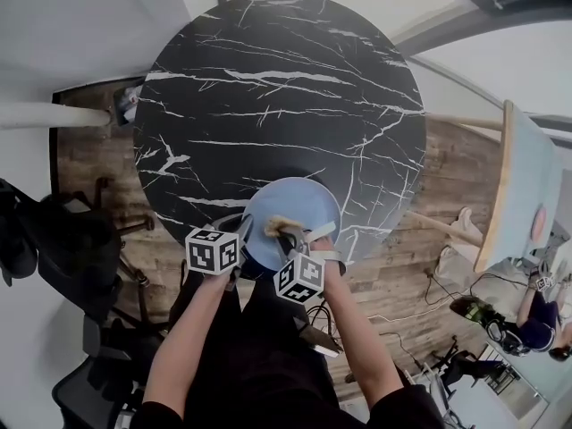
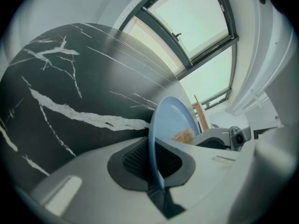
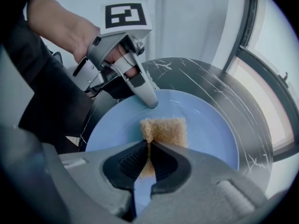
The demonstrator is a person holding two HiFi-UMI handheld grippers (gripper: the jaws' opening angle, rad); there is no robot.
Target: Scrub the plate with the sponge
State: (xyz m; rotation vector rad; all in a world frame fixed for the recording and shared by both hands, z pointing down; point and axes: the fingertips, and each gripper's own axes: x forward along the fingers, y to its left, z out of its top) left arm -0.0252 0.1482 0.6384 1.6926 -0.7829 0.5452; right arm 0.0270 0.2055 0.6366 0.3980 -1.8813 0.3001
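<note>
A light blue plate (image 1: 304,206) lies at the near edge of the black marble table (image 1: 268,88). My left gripper (image 1: 239,256) is shut on the plate's rim (image 2: 154,157), which passes edge-on between its pads. In the right gripper view the plate (image 3: 210,129) fills the middle, with the left gripper (image 3: 150,101) clamped on its far rim. My right gripper (image 3: 148,160) is shut on a tan sponge (image 3: 164,130), which lies flat against the plate's face. The sponge (image 1: 279,226) shows on the plate's near left part in the head view, and behind the rim as the sponge (image 2: 184,135) in the left gripper view.
The round table's far part is bare marble. Wooden floor (image 1: 447,186) surrounds it. A dark chair (image 1: 63,248) stands at the left. A wood-framed board (image 1: 518,195) leans at the right, with cables and a person (image 1: 536,324) at the lower right.
</note>
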